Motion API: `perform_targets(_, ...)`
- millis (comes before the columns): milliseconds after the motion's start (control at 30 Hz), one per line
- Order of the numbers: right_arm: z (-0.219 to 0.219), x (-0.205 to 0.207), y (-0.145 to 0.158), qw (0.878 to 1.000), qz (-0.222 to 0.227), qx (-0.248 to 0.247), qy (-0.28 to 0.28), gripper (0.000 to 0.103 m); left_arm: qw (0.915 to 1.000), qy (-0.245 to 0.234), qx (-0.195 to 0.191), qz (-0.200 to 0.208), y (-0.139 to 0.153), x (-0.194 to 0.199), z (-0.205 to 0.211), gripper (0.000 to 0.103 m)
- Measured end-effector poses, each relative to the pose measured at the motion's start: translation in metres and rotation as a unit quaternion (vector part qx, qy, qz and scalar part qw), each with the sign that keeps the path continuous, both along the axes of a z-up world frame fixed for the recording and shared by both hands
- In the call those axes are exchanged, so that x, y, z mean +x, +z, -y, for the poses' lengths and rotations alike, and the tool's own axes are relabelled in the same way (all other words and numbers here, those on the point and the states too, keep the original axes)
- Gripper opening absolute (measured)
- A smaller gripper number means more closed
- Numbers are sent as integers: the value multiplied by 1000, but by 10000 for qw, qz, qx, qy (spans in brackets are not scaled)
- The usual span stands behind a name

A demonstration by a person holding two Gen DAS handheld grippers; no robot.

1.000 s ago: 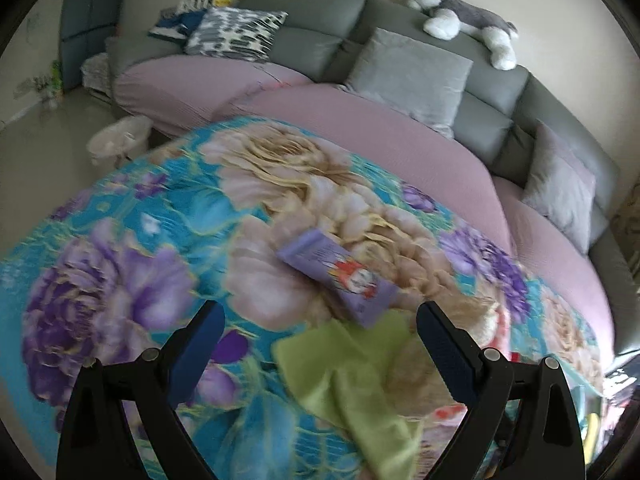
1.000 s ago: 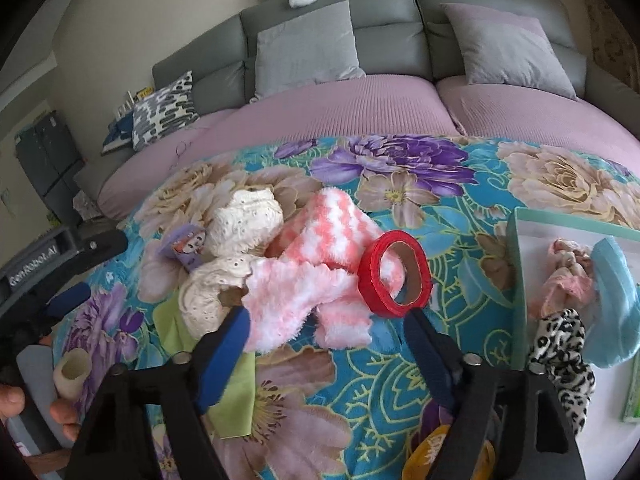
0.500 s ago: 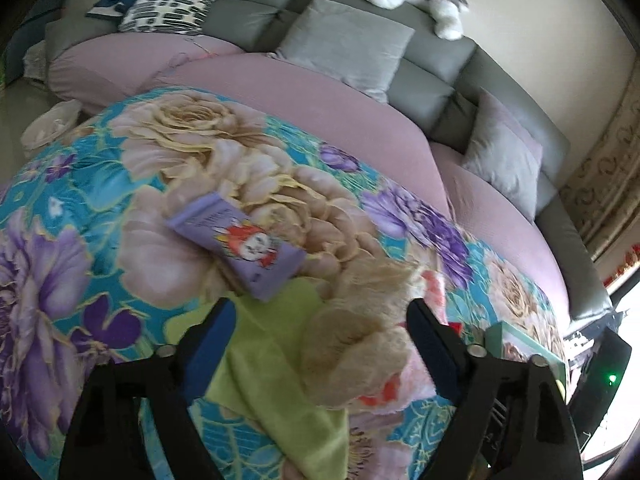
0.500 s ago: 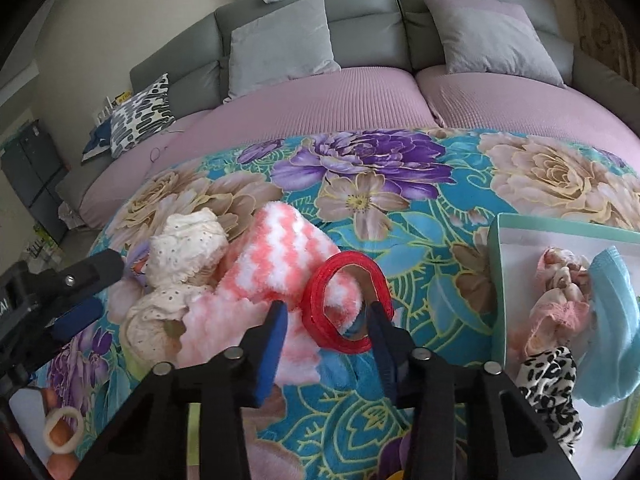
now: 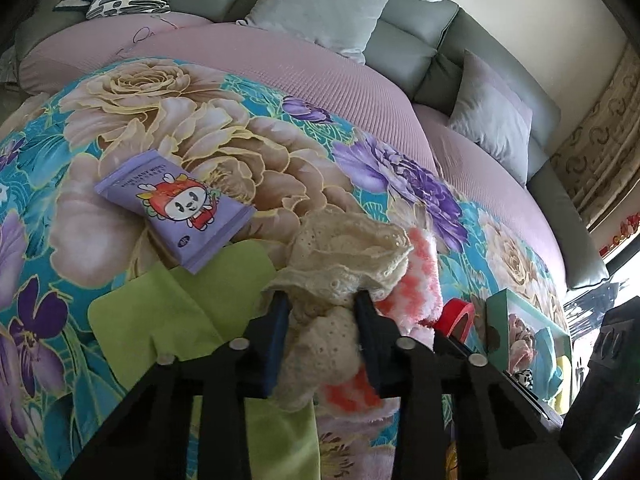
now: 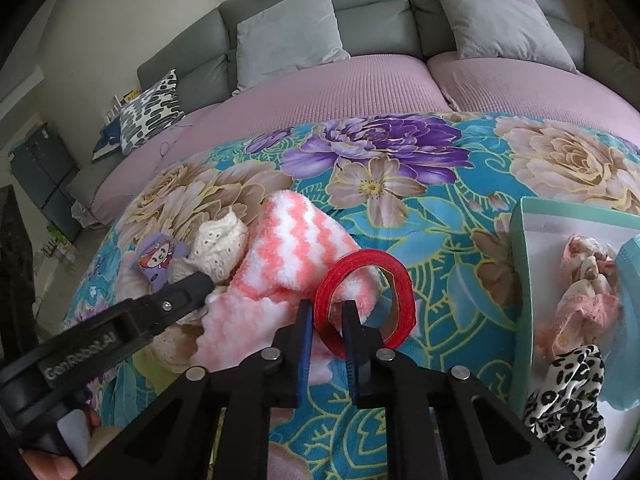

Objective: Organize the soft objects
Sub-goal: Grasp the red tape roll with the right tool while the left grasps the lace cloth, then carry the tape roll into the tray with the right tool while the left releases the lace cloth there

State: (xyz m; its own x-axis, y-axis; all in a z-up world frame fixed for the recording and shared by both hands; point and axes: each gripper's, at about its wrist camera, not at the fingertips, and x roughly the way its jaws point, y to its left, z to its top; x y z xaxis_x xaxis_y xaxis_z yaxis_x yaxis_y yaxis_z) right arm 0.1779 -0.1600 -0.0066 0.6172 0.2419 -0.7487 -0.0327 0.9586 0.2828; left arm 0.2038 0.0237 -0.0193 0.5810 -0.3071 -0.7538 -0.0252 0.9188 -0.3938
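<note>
On the floral blanket [image 5: 120,120] lies a heap of soft things. My left gripper [image 5: 320,300] has its jaws closing, and the pads pinch a cream knit cloth [image 5: 344,252] that bulges out above and below them. Beside it sits a pink-and-white fuzzy sock [image 6: 296,240]. My right gripper [image 6: 326,312] is shut on the near rim of a red tape ring [image 6: 404,280], which stands upright against the sock. A green cloth [image 5: 180,308] lies under the heap's left side. One left finger [image 6: 192,284] shows in the right wrist view by the cream knit [image 6: 220,240].
A purple tissue pack [image 5: 176,208] rests on the green cloth's far edge. At the right, a green-rimmed box [image 6: 520,280] holds a pink scrunchie [image 6: 584,280], a leopard-print cloth [image 6: 568,400] and a blue item [image 6: 630,320]. A sofa with grey cushions [image 6: 288,36] curves behind.
The left gripper swung right from the tissue pack onto the cream knit and closed on it. The right gripper's wide jaws closed on the red ring's rim.
</note>
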Motion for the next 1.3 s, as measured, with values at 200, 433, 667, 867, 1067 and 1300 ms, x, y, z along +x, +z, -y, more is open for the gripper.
perform_targets(200, 4, 0, -2, 9999, -15, 137, -13, 15, 9999, 82, -72, 52, -2, 1, -4, 17)
perform_targets(433, 9, -4, 6, 9996, 96, 256, -67, 12, 9988, 304, -96, 374, 14, -5, -15, 13)
perform_targets(667, 14, -10, 18, 9990, 265, 343, -101, 12, 9964, 442, -80, 714, 32, -13, -24, 12)
perform_targets(867, 19, -23, 42, 9974, 627, 328, -163, 12, 9921, 457, -21, 1169, 60, -26, -28, 12)
perform_targets(1067, 25, -29, 51, 9962, 737, 399, -222, 12, 9865, 412, 9, 1585, 85, -39, -26, 12)
perform_targets(1300, 43, -43, 64, 9938, 929, 439, -427, 12, 9837, 90, -76, 1792, 98, -47, 1, 12)
